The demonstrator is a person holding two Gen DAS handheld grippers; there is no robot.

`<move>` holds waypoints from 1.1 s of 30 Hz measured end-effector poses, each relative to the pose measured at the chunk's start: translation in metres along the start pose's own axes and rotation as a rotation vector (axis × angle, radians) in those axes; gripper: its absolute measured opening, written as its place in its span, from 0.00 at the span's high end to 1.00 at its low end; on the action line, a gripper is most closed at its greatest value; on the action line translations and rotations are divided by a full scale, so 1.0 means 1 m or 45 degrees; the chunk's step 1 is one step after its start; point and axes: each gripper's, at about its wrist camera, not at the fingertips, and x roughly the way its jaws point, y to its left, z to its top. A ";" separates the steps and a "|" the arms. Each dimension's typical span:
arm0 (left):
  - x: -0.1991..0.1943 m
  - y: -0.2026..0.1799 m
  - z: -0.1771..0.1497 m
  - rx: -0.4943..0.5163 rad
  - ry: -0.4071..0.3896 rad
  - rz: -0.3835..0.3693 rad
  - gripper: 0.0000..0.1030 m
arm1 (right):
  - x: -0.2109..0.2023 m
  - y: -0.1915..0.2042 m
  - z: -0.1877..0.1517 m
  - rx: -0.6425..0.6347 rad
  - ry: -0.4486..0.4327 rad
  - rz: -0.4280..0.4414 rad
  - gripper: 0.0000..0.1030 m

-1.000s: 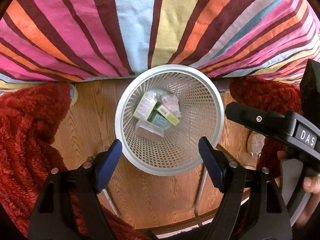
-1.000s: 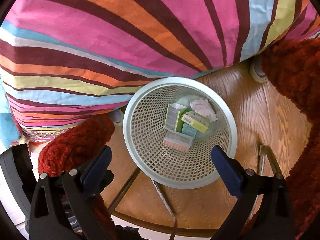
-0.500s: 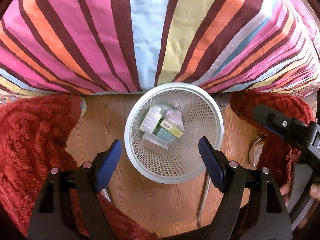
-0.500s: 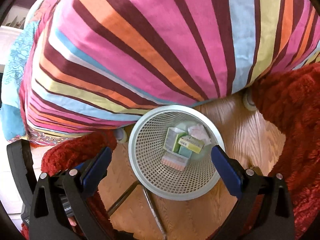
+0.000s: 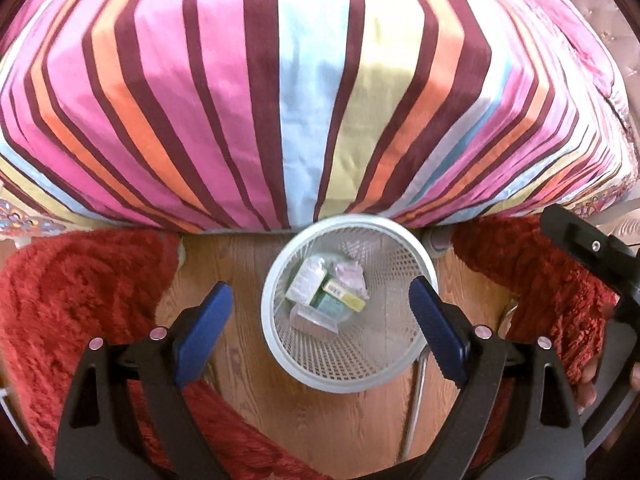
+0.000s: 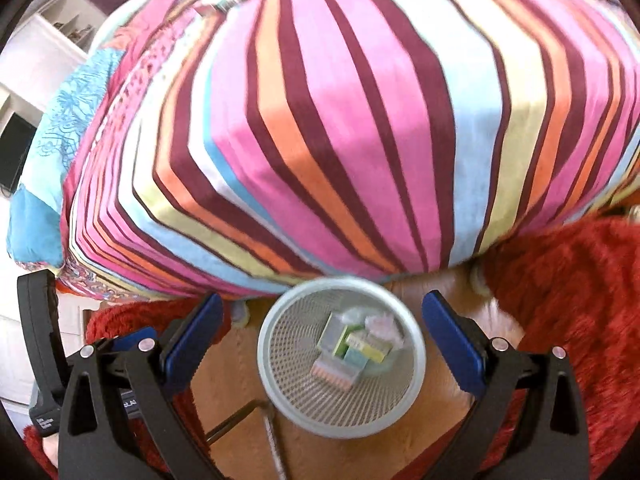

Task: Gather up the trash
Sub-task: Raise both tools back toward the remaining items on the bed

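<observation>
A white mesh waste basket [image 5: 348, 376] stands on the wooden floor at the foot of a striped bed. Inside lie small cardboard boxes [image 5: 320, 292], a crumpled tissue [image 5: 352, 276] and a clear plastic container [image 5: 314, 318]. My left gripper [image 5: 320, 292] hangs high above the basket, its jaws opening with nothing between them. In the right wrist view the same basket [image 6: 340, 428] and its boxes [image 6: 352, 346] sit below my right gripper [image 6: 322, 300], which is open with nothing between its blue pads.
A striped bedcover [image 5: 320, 100] fills the upper half of both views. A red shaggy rug [image 5: 72, 300] flanks the basket on both sides. A thin metal leg [image 5: 416, 392] crosses the wooden floor [image 5: 248, 380]. White shelving [image 6: 32, 60] stands far left.
Both grippers have risen and tipped up, so the basket looks smaller and lower and more bedcover shows. The left jaws stand a little wider. The trash in the basket has not moved.
</observation>
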 end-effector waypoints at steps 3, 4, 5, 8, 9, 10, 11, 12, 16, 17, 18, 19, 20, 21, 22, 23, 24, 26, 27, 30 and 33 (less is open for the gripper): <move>-0.012 0.001 0.005 -0.001 -0.062 -0.003 0.15 | -0.013 0.005 0.008 -0.053 -0.094 -0.026 0.08; -0.017 0.002 0.007 -0.002 -0.088 -0.005 0.15 | -0.017 0.005 0.010 -0.061 -0.114 -0.029 0.08; -0.023 0.002 0.010 -0.005 -0.114 -0.007 0.15 | -0.021 0.005 0.014 -0.064 -0.138 -0.029 0.08; -0.038 0.003 0.018 -0.014 -0.184 -0.016 0.15 | -0.031 0.003 0.023 -0.060 -0.201 -0.015 0.08; -0.044 0.004 0.023 -0.016 -0.219 -0.021 0.15 | -0.035 0.002 0.027 -0.065 -0.224 -0.015 0.08; -0.050 0.005 0.027 -0.020 -0.252 -0.025 0.15 | -0.038 0.002 0.031 -0.074 -0.250 -0.020 0.08; -0.054 0.005 0.030 -0.022 -0.273 -0.029 0.15 | -0.039 0.003 0.033 -0.086 -0.274 -0.027 0.08; -0.058 0.006 0.035 -0.027 -0.300 -0.034 0.15 | -0.043 0.004 0.038 -0.100 -0.305 -0.036 0.08; -0.068 0.010 0.053 -0.062 -0.343 -0.064 0.15 | -0.051 0.009 0.053 -0.139 -0.389 -0.059 0.08; -0.070 0.010 0.057 -0.070 -0.348 -0.069 0.15 | -0.051 0.010 0.057 -0.148 -0.401 -0.067 0.08; -0.071 0.009 0.062 -0.074 -0.355 -0.071 0.15 | -0.053 0.010 0.060 -0.155 -0.409 -0.073 0.08; -0.073 0.008 0.067 -0.073 -0.362 -0.072 0.15 | -0.053 0.009 0.065 -0.162 -0.413 -0.082 0.08; -0.075 0.006 0.071 -0.069 -0.373 -0.065 0.15 | -0.052 0.009 0.069 -0.165 -0.413 -0.087 0.08; -0.076 0.004 0.073 -0.064 -0.383 -0.056 0.15 | -0.051 0.008 0.073 -0.163 -0.415 -0.083 0.08; -0.078 0.002 0.077 -0.056 -0.392 -0.046 0.15 | -0.051 0.008 0.076 -0.162 -0.418 -0.080 0.08; -0.079 0.000 0.081 -0.043 -0.399 -0.036 0.15 | -0.051 0.008 0.081 -0.159 -0.426 -0.079 0.08; -0.080 -0.002 0.085 -0.030 -0.410 -0.026 0.15 | -0.052 0.008 0.085 -0.159 -0.436 -0.079 0.08; -0.084 -0.004 0.094 -0.015 -0.428 -0.019 0.15 | -0.055 0.008 0.092 -0.162 -0.460 -0.083 0.08; -0.085 -0.005 0.100 -0.012 -0.433 -0.026 0.15 | -0.057 0.008 0.096 -0.166 -0.468 -0.083 0.08; -0.088 -0.007 0.115 -0.015 -0.443 -0.044 0.15 | -0.059 0.007 0.109 -0.163 -0.482 -0.080 0.08; -0.090 -0.009 0.131 -0.016 -0.450 -0.050 0.15 | -0.056 0.007 0.123 -0.163 -0.491 -0.083 0.08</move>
